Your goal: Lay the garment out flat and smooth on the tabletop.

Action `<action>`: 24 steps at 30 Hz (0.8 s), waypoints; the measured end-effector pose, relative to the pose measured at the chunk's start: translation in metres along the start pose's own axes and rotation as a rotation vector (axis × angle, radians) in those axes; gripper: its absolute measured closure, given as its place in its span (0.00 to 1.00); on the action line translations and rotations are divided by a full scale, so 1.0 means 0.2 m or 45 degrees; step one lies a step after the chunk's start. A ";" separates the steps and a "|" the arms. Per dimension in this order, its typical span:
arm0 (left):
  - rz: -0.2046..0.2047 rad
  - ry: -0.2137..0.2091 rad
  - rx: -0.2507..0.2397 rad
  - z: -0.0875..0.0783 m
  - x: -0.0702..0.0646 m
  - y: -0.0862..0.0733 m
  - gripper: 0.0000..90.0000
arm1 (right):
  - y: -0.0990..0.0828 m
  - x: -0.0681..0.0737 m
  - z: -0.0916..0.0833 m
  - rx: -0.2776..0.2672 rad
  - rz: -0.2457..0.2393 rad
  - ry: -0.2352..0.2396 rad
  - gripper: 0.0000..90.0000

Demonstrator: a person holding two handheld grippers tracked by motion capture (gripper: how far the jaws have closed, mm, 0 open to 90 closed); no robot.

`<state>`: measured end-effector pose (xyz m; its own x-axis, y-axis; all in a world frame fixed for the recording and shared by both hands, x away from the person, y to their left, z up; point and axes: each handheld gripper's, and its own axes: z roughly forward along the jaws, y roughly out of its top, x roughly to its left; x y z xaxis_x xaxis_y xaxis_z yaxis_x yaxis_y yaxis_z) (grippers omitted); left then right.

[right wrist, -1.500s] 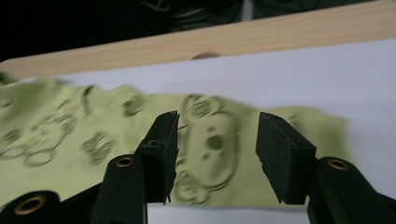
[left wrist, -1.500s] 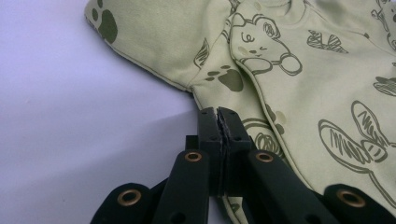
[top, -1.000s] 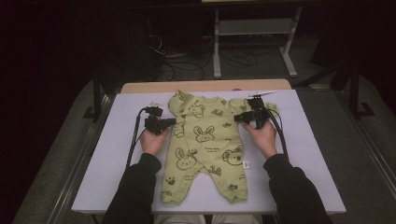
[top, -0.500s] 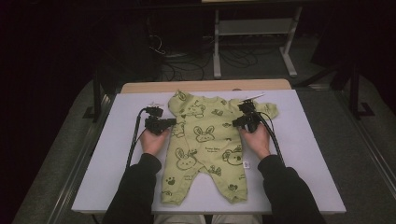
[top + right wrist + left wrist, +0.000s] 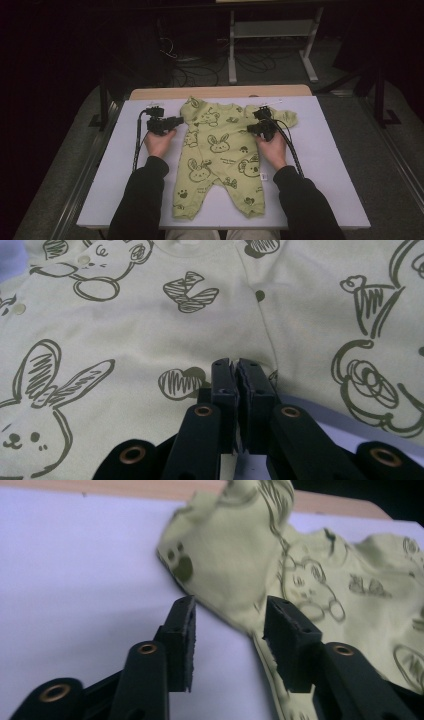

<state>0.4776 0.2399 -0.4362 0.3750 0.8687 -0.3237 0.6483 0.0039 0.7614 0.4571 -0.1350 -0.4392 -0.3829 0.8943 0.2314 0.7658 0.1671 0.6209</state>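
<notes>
A pale green baby romper (image 5: 220,150) printed with rabbits and bears lies flat on the white table top (image 5: 325,165), legs toward the person. Its left sleeve (image 5: 225,555) is folded up and in. My left gripper (image 5: 179,120) sits just left of that sleeve; its jaws have just been opening and stand apart (image 5: 230,610), with the sleeve's edge lying between them untouched. My right gripper (image 5: 251,128) is at the right armpit, and in the right gripper view it is shut (image 5: 235,365) on a thin pinch of the romper (image 5: 150,330) at the seam.
A wooden strip (image 5: 220,92) borders the table's far edge. Beyond it on the dark floor stand a metal rack (image 5: 270,30) and loose cables (image 5: 185,60). Bare white table lies on both sides of the romper.
My left gripper has opened and drawn back to the left from the folded sleeve. My right gripper moved in toward the romper and closed at the armpit.
</notes>
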 end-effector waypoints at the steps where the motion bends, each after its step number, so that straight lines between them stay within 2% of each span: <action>1: -0.008 -0.001 0.001 0.02 0.01 0.02 0.56 | 0.00 0.00 0.00 -0.001 -0.012 -0.001 0.95; 5: 0.002 -0.005 0.013 0.07 0.02 0.09 0.46 | 0.00 -0.01 -0.01 -0.007 0.001 0.024 0.95; 8: 0.011 -0.004 0.024 0.13 0.02 0.13 0.43 | 0.01 -0.02 -0.02 -0.020 0.001 0.042 0.95; 11: -0.009 -0.001 0.083 0.21 0.00 0.14 0.43 | 0.01 -0.02 -0.02 -0.031 0.009 0.058 0.95; 12: 0.007 0.034 0.117 0.23 -0.01 0.14 0.48 | 0.01 -0.03 -0.03 -0.031 0.007 0.058 0.95; 14: 0.075 0.087 0.154 0.25 -0.05 0.14 0.75 | 0.01 -0.03 -0.03 -0.027 0.007 0.058 0.95; 16: 0.086 0.077 0.146 0.24 -0.07 0.14 0.94 | 0.01 -0.03 -0.03 -0.028 -0.001 0.057 0.95; 18: 0.130 0.076 0.136 0.22 -0.10 0.15 0.96 | 0.00 -0.03 -0.04 -0.031 -0.006 0.058 0.95; 21: 0.249 0.074 0.122 0.17 -0.18 0.17 0.97 | 0.00 -0.03 -0.02 -0.027 -0.011 0.058 0.95; 24: 0.342 0.052 0.118 0.13 -0.27 0.18 0.97 | -0.01 -0.03 -0.01 -0.019 -0.021 0.054 0.95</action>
<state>0.4979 0.1813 -0.4057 0.5159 0.8516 -0.0929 0.5875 -0.2729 0.7618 0.4572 -0.1414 -0.4403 -0.4171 0.8731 0.2525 0.7516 0.1752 0.6359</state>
